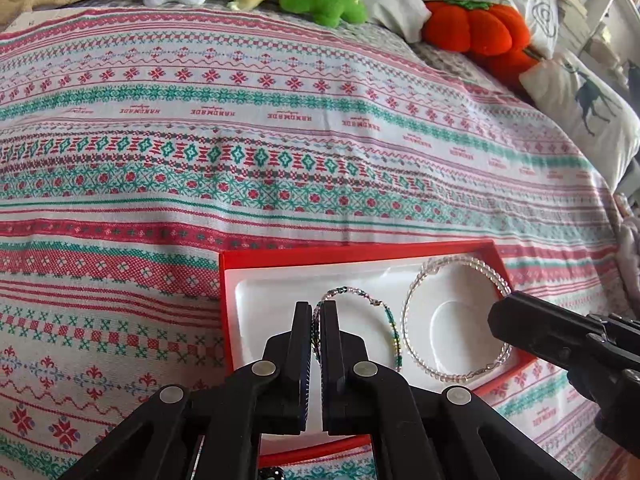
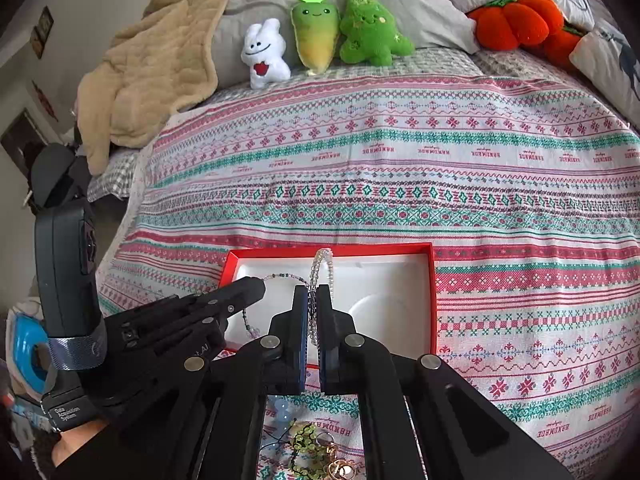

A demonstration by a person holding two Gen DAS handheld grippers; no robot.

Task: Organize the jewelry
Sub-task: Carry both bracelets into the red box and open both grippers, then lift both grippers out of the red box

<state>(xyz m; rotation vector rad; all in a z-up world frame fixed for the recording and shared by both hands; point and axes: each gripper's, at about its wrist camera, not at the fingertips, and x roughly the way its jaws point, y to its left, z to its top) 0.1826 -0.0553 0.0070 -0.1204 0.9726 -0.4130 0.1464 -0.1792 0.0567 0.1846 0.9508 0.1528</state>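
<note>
- Sitting partway through, by the look of it: two bracelets reaching the red box [image 1: 472,249], more jewelry [image 2: 320,450] lying loose on the bed [image 1: 280,140] below the right gripper.
- Left gripper [image 1: 316,312] pinching the green bracelet [image 1: 390,322], jaws clamped nearly together on its left edge, the loop resting over the box's white liner [image 1: 272,300].
- Right gripper [image 2: 312,296] gripping the clear bracelet [image 2: 320,264], jaws closed on the strand, the loop standing upright over the liner.
- Judging what remains: releasing both, then fetching the loose pile.
- Showing tiny beads on thin flexible strands, green ones mixed with clear.
- Showing glassy round beads on the clear loop.
- Looking like rigid card for the box, smooth moulded plastic with a round dimple for the liner.
- Glinting gold and yellow-green in the loose pile.
</note>
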